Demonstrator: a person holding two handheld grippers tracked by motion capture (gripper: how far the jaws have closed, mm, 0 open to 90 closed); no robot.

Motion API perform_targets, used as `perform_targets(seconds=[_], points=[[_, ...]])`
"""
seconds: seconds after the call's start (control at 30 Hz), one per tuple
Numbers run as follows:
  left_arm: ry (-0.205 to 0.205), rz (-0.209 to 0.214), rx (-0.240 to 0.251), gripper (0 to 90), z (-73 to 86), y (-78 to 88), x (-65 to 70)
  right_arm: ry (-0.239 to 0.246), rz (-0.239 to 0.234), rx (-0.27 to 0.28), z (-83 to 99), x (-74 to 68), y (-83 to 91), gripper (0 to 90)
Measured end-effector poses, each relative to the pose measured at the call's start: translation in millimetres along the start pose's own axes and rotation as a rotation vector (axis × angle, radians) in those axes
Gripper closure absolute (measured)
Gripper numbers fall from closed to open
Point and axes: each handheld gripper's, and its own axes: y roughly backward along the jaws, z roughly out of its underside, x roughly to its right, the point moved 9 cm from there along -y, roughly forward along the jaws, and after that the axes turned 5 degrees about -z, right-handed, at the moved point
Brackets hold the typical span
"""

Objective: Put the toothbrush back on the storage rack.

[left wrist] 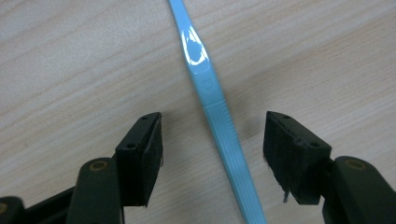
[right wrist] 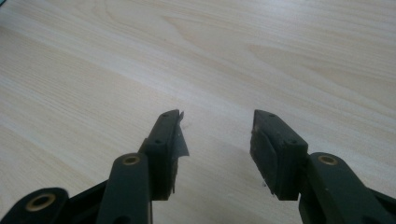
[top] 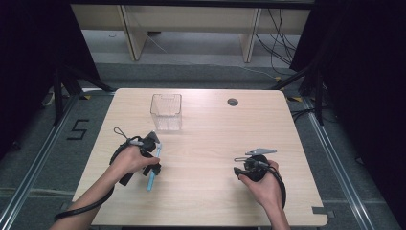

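A light-blue toothbrush [top: 152, 177] lies flat on the wooden table [top: 210, 201], left of centre, its handle end toward the person. My left gripper [top: 154, 164] hangs just over its middle. In the left gripper view the ribbed blue handle [left wrist: 219, 121] runs between the two black jaws, which stand apart on either side without touching it; the left gripper [left wrist: 215, 128] is open. My right gripper [top: 238, 171] rests low over the right part of the table. It [right wrist: 217, 126] is open with only bare wood between its fingers.
A clear plastic container [top: 166, 111] stands upright behind the left gripper, toward the far edge. A round cable hole [top: 232, 101] sits at the back of the tabletop. Table legs and cables lie on the floor beyond.
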Motion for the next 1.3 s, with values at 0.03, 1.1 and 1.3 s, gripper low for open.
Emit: perform_targets(seconds=[0.03,1.1,1.3], points=[[0.0,-0.001,-0.002,37.5,-0.2,0.0,0.1,-0.01,-0.004,-0.001,0.2,-1.2,0.1,53.2],[-0.092,-0.07,-0.004,56.5,-2.6,-4.6,-0.1,0.024,-0.016,0.017,-2.4,-3.3,-2.4,53.4],[-0.118,-0.069,0.014,64.7,-2.5,-5.6,0.4,0.026,-0.028,0.015,-2.0,-3.8,-3.5,53.3]])
